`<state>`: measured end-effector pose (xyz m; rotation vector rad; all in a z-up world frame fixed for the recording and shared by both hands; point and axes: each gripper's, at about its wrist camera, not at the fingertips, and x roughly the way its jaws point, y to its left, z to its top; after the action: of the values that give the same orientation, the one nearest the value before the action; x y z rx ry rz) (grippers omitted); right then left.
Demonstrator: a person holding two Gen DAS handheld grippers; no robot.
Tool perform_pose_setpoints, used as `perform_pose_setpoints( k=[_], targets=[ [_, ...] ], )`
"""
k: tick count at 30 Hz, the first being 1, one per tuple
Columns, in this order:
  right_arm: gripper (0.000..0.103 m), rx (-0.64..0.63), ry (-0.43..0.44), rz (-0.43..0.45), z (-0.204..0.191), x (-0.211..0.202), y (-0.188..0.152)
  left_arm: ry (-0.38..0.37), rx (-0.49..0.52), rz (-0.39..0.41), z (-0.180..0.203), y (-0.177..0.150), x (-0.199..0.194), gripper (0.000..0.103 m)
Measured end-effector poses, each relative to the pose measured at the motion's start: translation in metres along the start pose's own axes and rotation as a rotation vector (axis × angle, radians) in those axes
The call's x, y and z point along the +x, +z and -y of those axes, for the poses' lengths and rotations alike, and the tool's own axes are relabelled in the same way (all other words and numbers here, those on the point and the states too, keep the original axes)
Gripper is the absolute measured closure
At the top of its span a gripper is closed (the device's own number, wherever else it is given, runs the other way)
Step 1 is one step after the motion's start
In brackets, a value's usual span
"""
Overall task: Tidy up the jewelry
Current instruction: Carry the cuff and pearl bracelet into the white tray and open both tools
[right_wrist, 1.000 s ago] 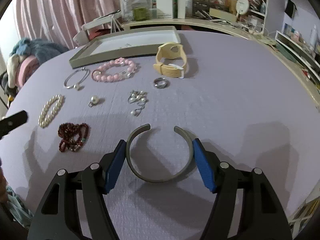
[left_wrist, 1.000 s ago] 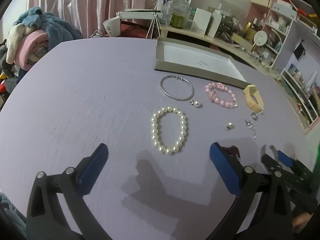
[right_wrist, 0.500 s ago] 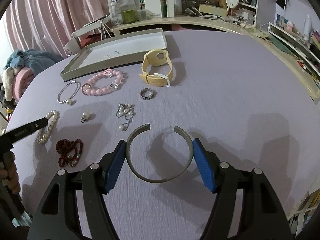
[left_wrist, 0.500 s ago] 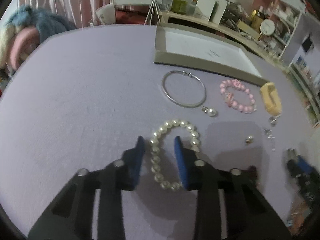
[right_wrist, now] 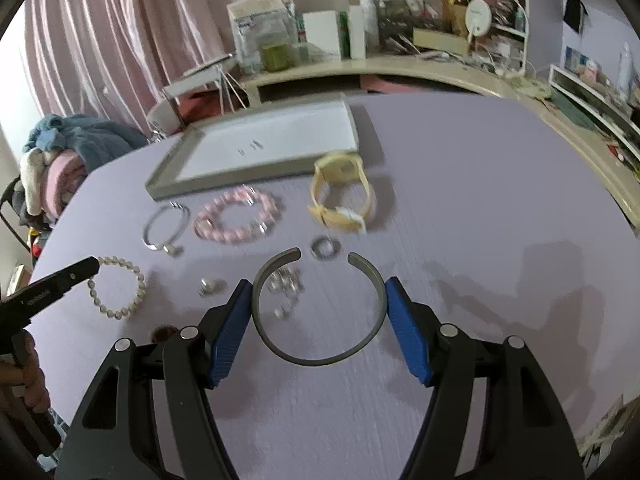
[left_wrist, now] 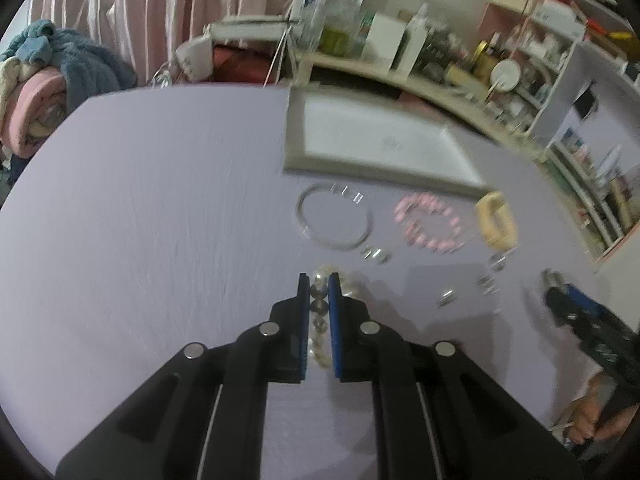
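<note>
The left hand-held gripper is tilted down toward the surface, its blue pads drawn close on a strand of the pearl bracelet. The right hand-held gripper is spread wide, its fingers bracing the outer sides of a grey open cuff bangle.

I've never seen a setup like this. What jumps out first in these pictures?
Blue-padded tongs dominate each view. The right gripper clasps a grey open cuff; the left gripper pinches a pearl bracelet on the lilac table. Beyond them lie a pink bead bracelet, a yellow watch and a grey tray.
</note>
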<state>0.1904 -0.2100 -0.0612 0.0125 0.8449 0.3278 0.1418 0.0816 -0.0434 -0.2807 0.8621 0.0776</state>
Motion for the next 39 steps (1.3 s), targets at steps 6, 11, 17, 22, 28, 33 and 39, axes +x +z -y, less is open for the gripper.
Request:
perform_pose_setpoints(
  k=[6,11,17,22,28,33,39],
  targets=[
    [0.034,-0.027,0.041,0.036,-0.008,-0.003,0.025,-0.071,0.020,0.073,0.015,0.029,-0.035,0.094],
    [0.034,-0.051,0.070,0.075,-0.014,-0.005,0.045,-0.087,0.037,0.126,0.024,0.057,-0.054,0.094],
    [0.034,-0.085,0.090,0.127,-0.022,-0.005,0.073,-0.084,0.063,0.176,0.031,0.093,-0.064,0.094],
    [0.034,-0.103,0.093,0.159,-0.024,0.000,0.100,-0.082,0.089,0.197,0.037,0.121,-0.060,0.094],
    [0.034,-0.119,0.100,0.177,-0.028,0.015,0.133,-0.106,0.112,0.185,0.047,0.163,-0.038,0.094],
    [0.034,-0.118,0.102,0.171,-0.029,0.035,0.161,-0.119,0.129,0.157,0.054,0.194,-0.008,0.094],
    [0.034,-0.130,0.077,0.138,-0.027,0.074,0.183,-0.110,0.130,0.106,0.054,0.218,0.044,0.094]
  ],
)
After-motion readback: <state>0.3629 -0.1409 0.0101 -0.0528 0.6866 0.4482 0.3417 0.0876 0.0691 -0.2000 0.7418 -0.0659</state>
